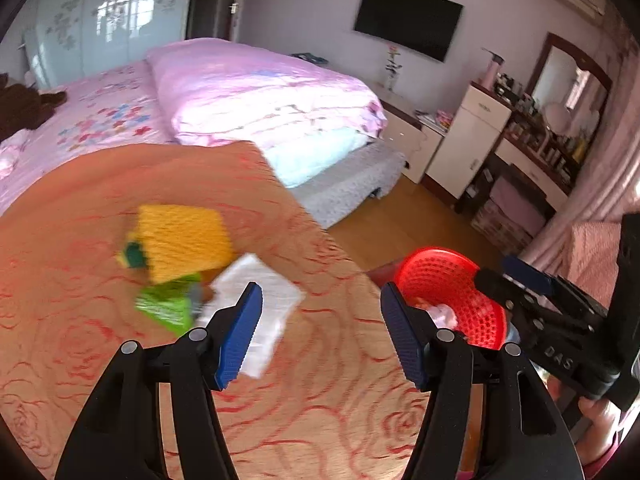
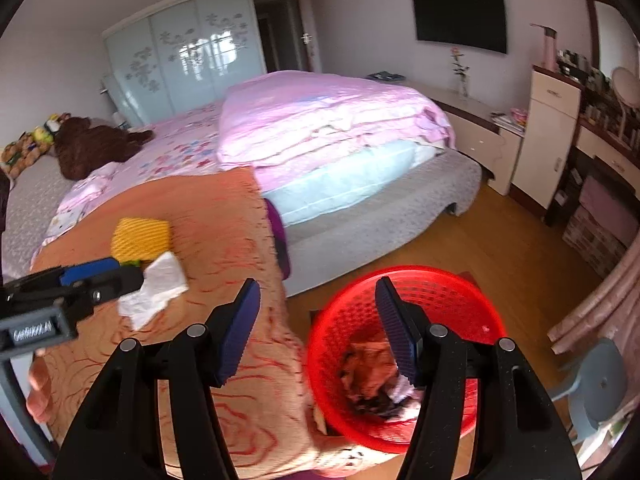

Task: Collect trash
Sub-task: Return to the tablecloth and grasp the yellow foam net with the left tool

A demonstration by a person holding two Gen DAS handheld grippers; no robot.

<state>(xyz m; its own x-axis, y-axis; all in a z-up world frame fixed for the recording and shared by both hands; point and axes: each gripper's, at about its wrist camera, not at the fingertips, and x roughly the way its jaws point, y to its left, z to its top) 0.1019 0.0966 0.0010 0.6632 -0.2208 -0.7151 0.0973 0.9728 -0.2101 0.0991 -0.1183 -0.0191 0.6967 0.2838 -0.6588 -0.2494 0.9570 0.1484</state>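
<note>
Jaws of left gripper point(image 1: 322, 334) and right gripper point(image 2: 318, 328) parted, empty, red basket point(image 2: 452, 280) beside orange blanket point(image 1: 280, 420), tissue point(image 1: 264, 300) on it.

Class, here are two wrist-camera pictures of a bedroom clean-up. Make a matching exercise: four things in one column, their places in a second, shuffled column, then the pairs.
Things:
1. white tissue
2. red basket
3. television
4. brown soft toy

Places:
A. on the wall
B. on the floor beside the bed
C. on the orange blanket
D. at the far end of the bed

Pairs: 1-C, 2-B, 3-A, 4-D
</note>
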